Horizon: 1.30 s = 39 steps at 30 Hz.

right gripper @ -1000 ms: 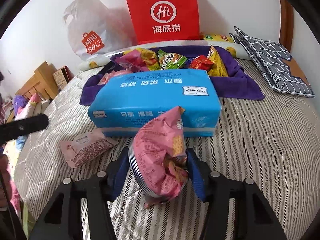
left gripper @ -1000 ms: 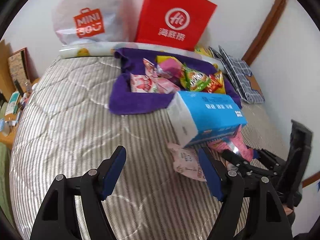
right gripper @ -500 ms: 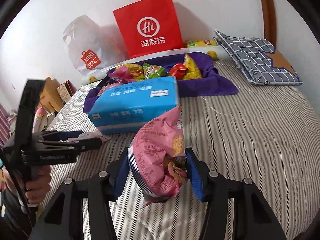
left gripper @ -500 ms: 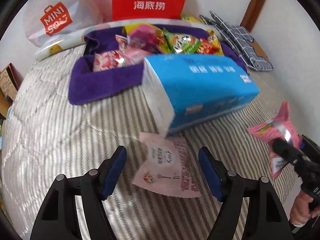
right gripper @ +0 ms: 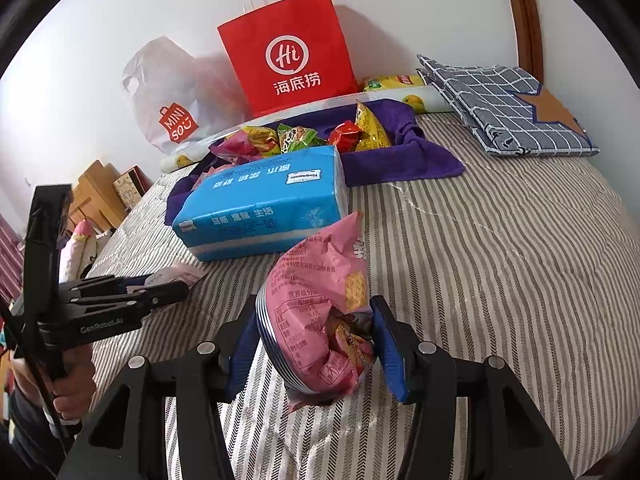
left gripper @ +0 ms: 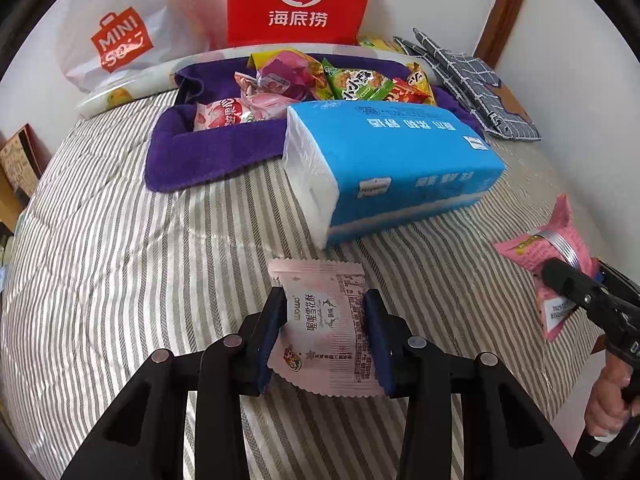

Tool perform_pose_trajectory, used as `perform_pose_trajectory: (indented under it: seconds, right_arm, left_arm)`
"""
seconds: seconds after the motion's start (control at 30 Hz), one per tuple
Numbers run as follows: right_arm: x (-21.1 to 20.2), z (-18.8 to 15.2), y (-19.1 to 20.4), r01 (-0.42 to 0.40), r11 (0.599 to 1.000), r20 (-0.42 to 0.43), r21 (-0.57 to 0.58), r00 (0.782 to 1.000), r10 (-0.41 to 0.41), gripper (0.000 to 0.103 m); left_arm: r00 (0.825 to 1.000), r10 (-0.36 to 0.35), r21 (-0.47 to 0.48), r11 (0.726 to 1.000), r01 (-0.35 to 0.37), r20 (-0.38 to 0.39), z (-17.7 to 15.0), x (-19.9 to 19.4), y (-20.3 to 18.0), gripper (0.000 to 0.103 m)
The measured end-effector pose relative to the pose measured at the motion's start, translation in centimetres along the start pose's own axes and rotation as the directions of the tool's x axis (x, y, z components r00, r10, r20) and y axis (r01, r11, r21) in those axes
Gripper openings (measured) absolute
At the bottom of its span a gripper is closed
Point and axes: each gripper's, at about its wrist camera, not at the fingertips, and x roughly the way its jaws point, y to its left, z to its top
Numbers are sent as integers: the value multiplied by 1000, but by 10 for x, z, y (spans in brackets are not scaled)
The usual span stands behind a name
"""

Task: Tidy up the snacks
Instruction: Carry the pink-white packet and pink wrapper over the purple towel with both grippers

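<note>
A pale pink snack packet (left gripper: 320, 320) lies on the striped bedcover, just in front of a blue tissue pack (left gripper: 400, 152). My left gripper (left gripper: 324, 300) is closing on this packet, and its blue pads touch both long sides. My right gripper (right gripper: 316, 308) is shut on a crumpled pink snack bag (right gripper: 320, 288) and holds it above the bed. In the left wrist view that bag (left gripper: 560, 236) hangs at the right edge. A purple cloth tray (left gripper: 208, 152) behind the tissue pack holds several colourful snack packs.
A red paper bag (left gripper: 300, 0) and a white plastic bag (left gripper: 120, 40) lean on the wall behind the tray. A folded grey checked cloth (right gripper: 504, 100) lies at the far right. Wooden furniture (right gripper: 96, 196) stands beside the bed's left edge.
My left gripper came down over the pale pink packet and its jaws narrowed from wide apart onto it. My right gripper drew back from the tissue pack, still holding the pink bag.
</note>
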Motion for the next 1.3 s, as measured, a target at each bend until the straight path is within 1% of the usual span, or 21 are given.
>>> perform_pose_trajectory:
  seconds: [0.1, 0.37, 0.7, 1.3]
  right_arm:
    - [-2, 0, 0, -1, 1000, 2, -1, 1000, 1, 51]
    - [-8, 0, 1, 18, 1000, 1, 0, 1000, -18, 51]
    - [-13, 3, 6, 44, 999, -1, -8, 999, -44, 51]
    - [-22, 17, 16, 51, 999, 12, 12, 999, -51, 51]
  left_arm:
    - [1000, -31, -16, 999, 30, -8, -5, -3, 1, 40]
    - [999, -48, -21, 999, 48, -1, -10, -10, -3, 40]
    - [995, -94, -32, 995, 94, 15, -9, -19, -7, 40]
    - [990, -127, -31, 991, 129, 59, -3, -41, -3, 40]
